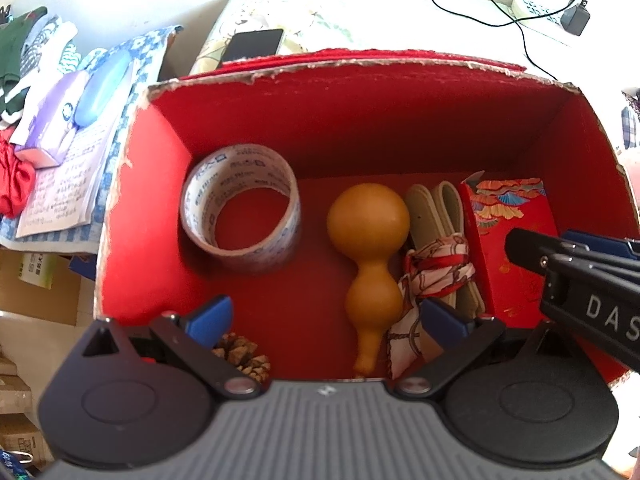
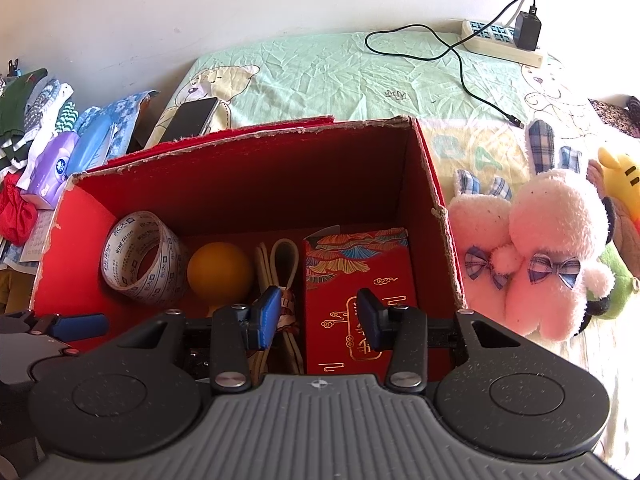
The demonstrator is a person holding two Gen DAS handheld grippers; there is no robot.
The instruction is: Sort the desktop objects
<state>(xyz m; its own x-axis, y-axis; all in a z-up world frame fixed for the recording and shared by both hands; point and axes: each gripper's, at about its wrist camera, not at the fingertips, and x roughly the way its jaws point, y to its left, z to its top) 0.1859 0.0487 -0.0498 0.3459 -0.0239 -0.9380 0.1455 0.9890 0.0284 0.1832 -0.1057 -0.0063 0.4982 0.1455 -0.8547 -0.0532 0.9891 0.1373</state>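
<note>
Partly hidden gourd behind tongs

The left tool hangs wide open and empty over a red box. Inside lie a tape roll, a gourd, a pine cone, a scarf-tied strap and a red packet. The right tool enters at right.

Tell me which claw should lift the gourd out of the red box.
Left, probably. The left claw hangs open right over the gourd, with its narrow neck between the fingers. The right claw hovers over the red packet, further right.
</note>
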